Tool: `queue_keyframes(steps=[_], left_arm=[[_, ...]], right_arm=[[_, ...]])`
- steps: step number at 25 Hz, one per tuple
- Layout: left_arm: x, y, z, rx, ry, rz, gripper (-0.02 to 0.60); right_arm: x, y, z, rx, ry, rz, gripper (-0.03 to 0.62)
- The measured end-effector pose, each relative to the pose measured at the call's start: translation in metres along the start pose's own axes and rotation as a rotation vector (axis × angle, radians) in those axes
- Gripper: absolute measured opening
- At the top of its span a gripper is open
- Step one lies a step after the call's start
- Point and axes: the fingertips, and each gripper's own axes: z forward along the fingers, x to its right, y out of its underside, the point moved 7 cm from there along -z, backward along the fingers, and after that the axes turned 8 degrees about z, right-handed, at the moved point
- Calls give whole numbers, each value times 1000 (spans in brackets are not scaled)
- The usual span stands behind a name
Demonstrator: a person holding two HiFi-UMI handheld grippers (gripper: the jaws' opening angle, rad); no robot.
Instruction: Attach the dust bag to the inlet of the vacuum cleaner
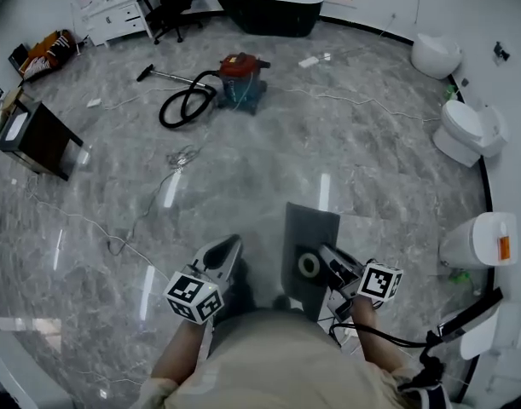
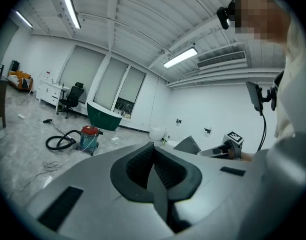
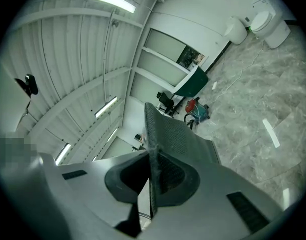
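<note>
Right tongs pinch the dust bag by its edge — it may slip before reaching the vacuum cleaner; left tongs closed, empty.

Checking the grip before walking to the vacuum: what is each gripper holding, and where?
The right gripper pinches the grey dust bag by its edge, beside the round collar. The left gripper is shut on nothing.

Both held out front, side by side, tipped slightly downward. Left tongs: jaws together, nothing between. Right tongs: jaws clamped on dust bag edge.
</note>
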Motion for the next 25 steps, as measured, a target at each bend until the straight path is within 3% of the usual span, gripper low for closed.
queue_keyframes(steps=[9,12,18,25], left_arm=[[-98,-35,39,43,110,-1,-6],[-138,-48,45,50,128,1,-6],[-211,-68,43,90,116,-6,-6],[-260,-70,25,110,69,-12,-6]], right_arm=[[-22,-37,91,34,106,-90,34],[-39,-45,131,38,103,-113,34],[-55,-46,209,19,69,-94,34],[-71,-43,266,-32,59,-103,34]])
